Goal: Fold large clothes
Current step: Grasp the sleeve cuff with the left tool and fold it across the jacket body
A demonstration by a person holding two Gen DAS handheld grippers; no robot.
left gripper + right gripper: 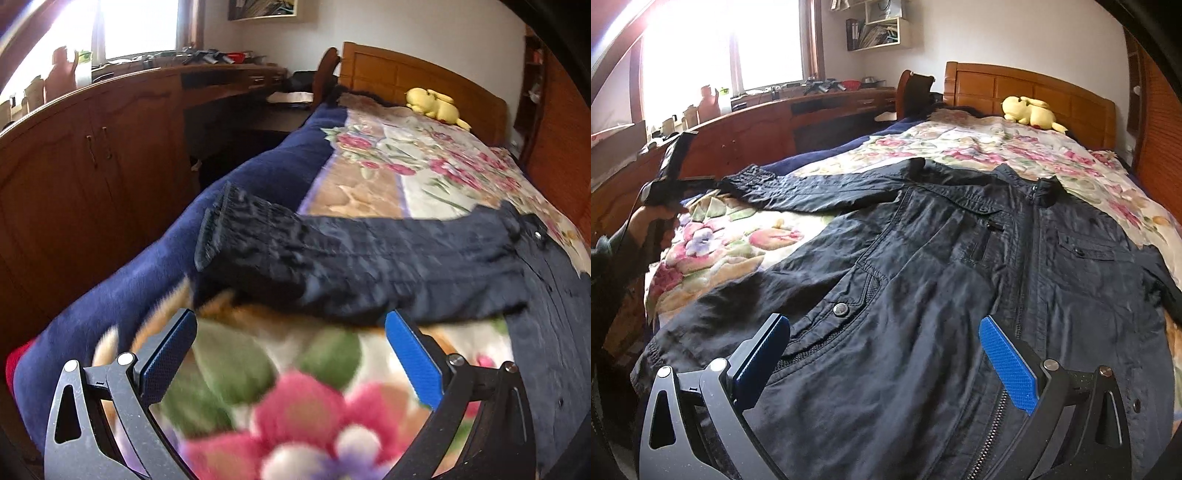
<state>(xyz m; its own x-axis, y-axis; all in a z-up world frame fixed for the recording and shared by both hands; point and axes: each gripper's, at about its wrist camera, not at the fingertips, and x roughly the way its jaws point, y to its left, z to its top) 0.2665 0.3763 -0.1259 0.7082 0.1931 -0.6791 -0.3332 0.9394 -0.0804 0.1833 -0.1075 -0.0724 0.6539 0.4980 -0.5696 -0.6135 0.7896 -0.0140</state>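
A dark navy jacket (923,266) lies front up and zipped on the floral blanket (738,236) of a bed. Its left sleeve (369,254) stretches sideways, and the ribbed cuff (221,221) reaches the blue edge of the bed. My left gripper (291,332) is open just in front of that sleeve, over the blanket, holding nothing. In the right wrist view a hand (653,225) holds this gripper near the cuff (746,177). My right gripper (884,332) is open above the jacket's lower front near the zipper (1019,295), with nothing between its fingers.
A yellow plush toy (1030,112) lies by the wooden headboard (1034,88). A long wooden cabinet and desk (110,147) run along the bed's left side under a bright window (701,55). A chair back (912,92) stands by the bed's head. A wooden wardrobe (1160,122) is at right.
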